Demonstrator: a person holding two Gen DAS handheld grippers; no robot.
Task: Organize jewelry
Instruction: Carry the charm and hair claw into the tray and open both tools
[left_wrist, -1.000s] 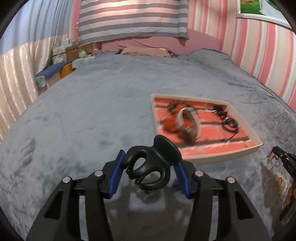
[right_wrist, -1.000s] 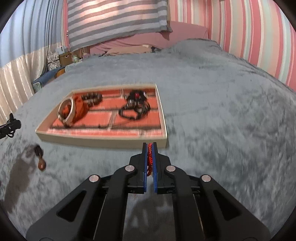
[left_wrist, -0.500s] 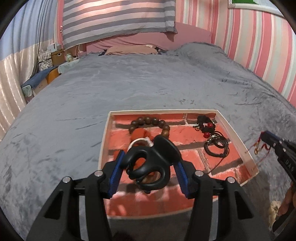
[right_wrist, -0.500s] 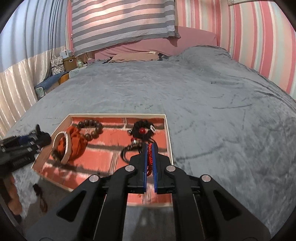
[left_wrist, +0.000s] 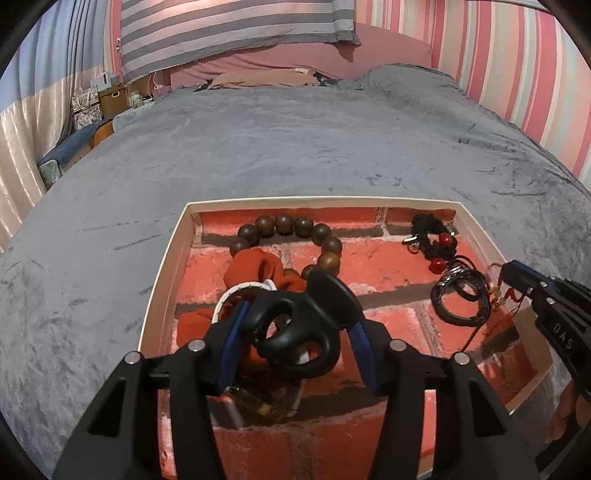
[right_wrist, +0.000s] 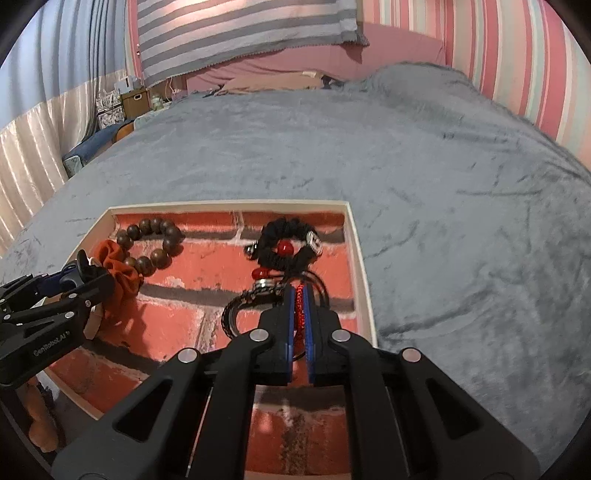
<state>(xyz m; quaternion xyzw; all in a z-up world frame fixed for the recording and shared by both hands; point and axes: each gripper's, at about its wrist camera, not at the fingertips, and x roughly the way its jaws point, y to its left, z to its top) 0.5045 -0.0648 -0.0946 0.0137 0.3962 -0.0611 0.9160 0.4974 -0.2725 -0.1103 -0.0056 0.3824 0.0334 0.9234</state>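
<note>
Red cord (right_wrist: 301, 310) in R gripper (right_wrist: 300, 332)

The tray (left_wrist: 162, 273) has a cream rim and a red brick-patterned floor. Brown wooden bead bracelet (left_wrist: 291, 236), rust-orange scrunchie (left_wrist: 251, 267), grey bedspread (left_wrist: 295, 140), pink-and-white striped wall (left_wrist: 517, 62).

Left tool (left_wrist: 295, 328) clamped on a black clip (left_wrist: 299, 332), right tool (right_wrist: 299, 314) pinched on a red cord (right_wrist: 301, 308)

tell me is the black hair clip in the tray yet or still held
Held: the left gripper is shut on the black hair clip, above the tray.
</note>
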